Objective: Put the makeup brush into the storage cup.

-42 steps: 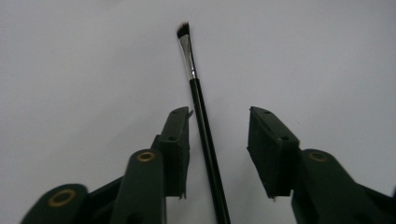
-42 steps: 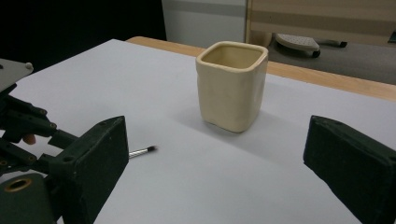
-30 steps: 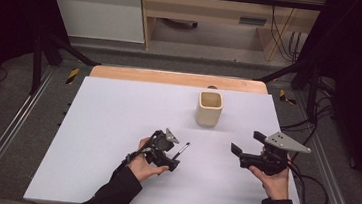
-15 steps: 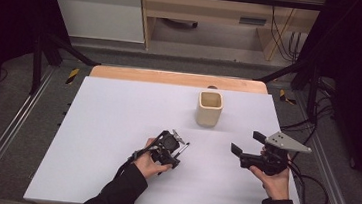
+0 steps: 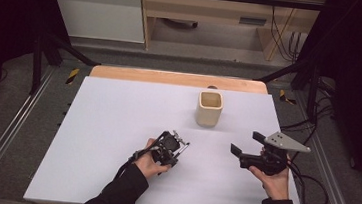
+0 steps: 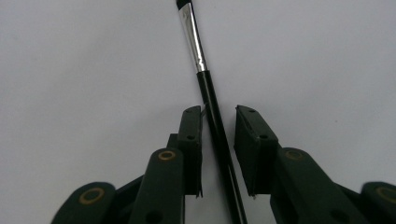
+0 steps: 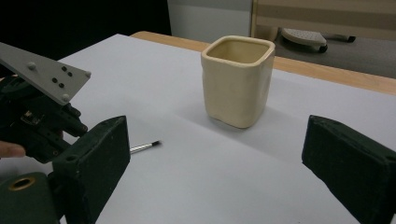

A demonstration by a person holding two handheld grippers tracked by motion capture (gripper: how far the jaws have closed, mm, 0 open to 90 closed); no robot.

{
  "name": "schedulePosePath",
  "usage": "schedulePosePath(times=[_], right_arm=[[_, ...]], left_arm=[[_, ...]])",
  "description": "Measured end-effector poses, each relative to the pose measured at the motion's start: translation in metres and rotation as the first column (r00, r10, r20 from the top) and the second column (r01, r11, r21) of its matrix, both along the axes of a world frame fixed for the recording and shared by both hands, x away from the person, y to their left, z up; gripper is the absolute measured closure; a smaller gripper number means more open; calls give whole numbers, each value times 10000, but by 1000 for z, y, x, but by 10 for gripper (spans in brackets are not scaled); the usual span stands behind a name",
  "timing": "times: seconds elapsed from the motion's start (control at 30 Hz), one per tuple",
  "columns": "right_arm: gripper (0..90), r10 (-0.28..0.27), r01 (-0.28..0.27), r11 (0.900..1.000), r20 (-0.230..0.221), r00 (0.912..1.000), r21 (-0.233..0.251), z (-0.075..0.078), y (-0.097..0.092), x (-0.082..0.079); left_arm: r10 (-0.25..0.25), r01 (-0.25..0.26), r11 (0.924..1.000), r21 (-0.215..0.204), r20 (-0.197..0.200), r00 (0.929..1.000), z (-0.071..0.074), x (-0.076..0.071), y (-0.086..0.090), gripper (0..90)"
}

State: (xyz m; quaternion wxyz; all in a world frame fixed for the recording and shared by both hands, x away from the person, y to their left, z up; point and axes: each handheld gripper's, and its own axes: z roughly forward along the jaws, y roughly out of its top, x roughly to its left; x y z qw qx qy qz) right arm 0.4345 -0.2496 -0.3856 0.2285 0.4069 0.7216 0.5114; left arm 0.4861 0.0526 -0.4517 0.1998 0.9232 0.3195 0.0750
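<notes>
White table (image 5: 105, 140) lies under my left gripper (image 6: 218, 128), whose jaws stand apart around the brush (image 6: 205, 88) lying lengthwise between them, while my right gripper (image 5: 244, 149), wide open and empty, faces the cream cup (image 7: 237, 79).

Even overhead light washed the white table (image 5: 116, 126); dark surroundings framed it; the cup (image 7: 238, 79) cast a soft shadow toward seven o'clock.

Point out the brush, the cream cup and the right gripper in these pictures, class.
brush (image 6: 194, 42): left gripper view, on its silver ferrule.
cream cup (image 7: 237, 88): right gripper view, on its front wall.
right gripper (image 5: 246, 146): high view, midway between its open jaw tips.
</notes>
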Motion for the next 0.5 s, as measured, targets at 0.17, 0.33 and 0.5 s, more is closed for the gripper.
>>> schedulePosePath(times=[0.17,0.33,0.5], right_arm=[[79,17,-17,10000,-7,10000,-14,0,0,0],[78,-7,7,10000,-22,10000,17,0,0,0],[78,19,-19,10000,-18,10000,-18,0,0,0]], left_arm=[[-49,51,9998,202,-119,9999,1,-1,-3,779],[-70,74,9996,260,-153,9999,1,-1,-4,806],[-132,136,9995,281,-155,9998,1,-1,-5,834]])
